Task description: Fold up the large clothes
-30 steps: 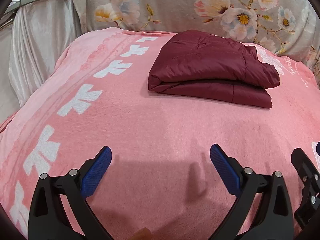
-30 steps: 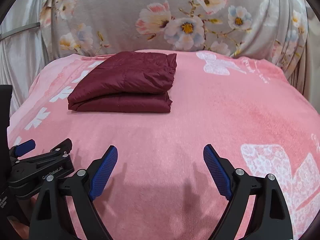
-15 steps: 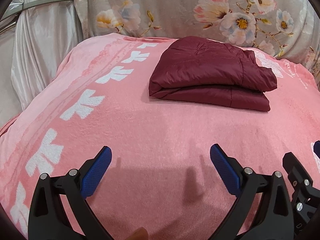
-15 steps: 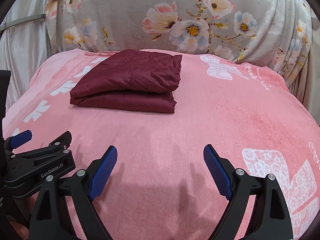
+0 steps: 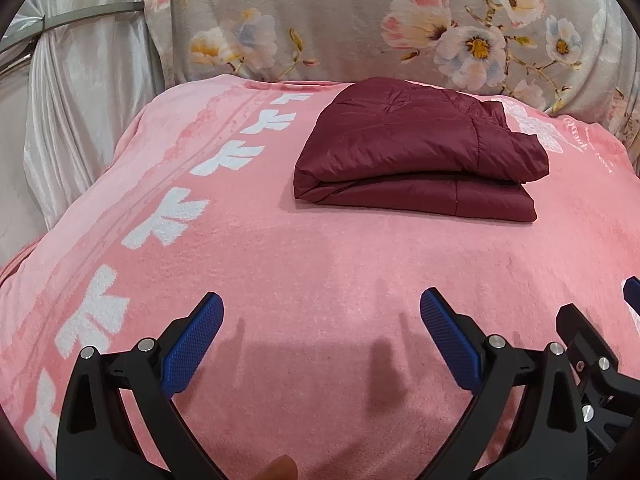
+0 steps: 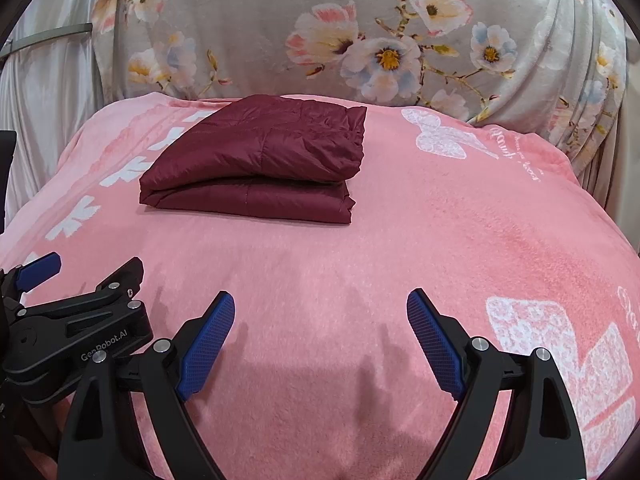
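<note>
- Pink fleece blanket (image 5: 320, 272) with white bow-like prints covers the whole work surface, and it lies fairly smooth around the garment.
- Grey floral cloth (image 6: 360, 40) hangs behind the far edge of the blanket; pale satin drapery (image 5: 80, 120) hangs at the left side.
- Maroon quilted jacket (image 5: 416, 160) sits toward the far edge of the blanket, left of centre in the right wrist view (image 6: 256, 164). It is folded into a compact, roughly rectangular bundle of stacked layers, with the thick folded edge facing the cameras. The upper layer is a little rumpled at its right end and overhangs the lower one slightly.
- Left gripper (image 5: 322, 344) hovers low over the near part of the blanket, jaws spread wide with nothing between the blue pads, well apart from the jacket.
- Right gripper (image 6: 320, 344) hangs just beside it in the same pose, likewise released and carrying nothing, also well short of the jacket.
- Judged from how things lie, the folding looks essentially complete: no sleeve or hem trails loose, and neither tool touches the cloth.
- What may be left is small: perhaps squaring the rumpled right corner. No other unfolded clothing shows in either view.
</note>
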`<state>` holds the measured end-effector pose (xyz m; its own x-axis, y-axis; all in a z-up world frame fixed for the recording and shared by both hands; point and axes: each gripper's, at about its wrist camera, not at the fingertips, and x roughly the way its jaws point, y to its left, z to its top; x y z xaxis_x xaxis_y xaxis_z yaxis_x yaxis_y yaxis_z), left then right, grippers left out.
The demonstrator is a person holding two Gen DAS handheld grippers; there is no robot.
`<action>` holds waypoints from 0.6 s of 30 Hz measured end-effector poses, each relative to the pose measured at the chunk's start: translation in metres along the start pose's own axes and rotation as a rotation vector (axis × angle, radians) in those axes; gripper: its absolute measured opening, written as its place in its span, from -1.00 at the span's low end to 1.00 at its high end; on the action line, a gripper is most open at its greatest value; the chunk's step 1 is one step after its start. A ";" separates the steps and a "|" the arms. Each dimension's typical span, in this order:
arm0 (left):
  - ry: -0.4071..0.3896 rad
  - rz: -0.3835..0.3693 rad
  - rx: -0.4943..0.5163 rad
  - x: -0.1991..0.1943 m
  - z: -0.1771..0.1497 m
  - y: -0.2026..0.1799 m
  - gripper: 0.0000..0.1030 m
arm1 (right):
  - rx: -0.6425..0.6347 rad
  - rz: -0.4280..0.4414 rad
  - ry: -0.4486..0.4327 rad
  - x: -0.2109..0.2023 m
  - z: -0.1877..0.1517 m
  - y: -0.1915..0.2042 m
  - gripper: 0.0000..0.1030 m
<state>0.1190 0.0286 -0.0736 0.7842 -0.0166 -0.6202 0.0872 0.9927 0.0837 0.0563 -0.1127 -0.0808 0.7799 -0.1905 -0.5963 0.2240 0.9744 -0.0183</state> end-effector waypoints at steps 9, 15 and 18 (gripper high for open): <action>-0.010 0.004 0.006 -0.002 -0.001 -0.002 0.87 | -0.002 0.000 0.000 0.001 0.000 0.001 0.67; -0.019 0.005 0.002 -0.005 0.000 -0.003 0.87 | -0.002 0.000 0.000 0.001 0.000 0.000 0.67; -0.024 0.007 0.001 -0.006 -0.001 -0.003 0.87 | -0.002 0.001 0.000 0.001 0.000 0.000 0.67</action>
<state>0.1139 0.0257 -0.0707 0.7996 -0.0127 -0.6004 0.0825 0.9926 0.0888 0.0570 -0.1132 -0.0809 0.7798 -0.1897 -0.5965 0.2222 0.9748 -0.0196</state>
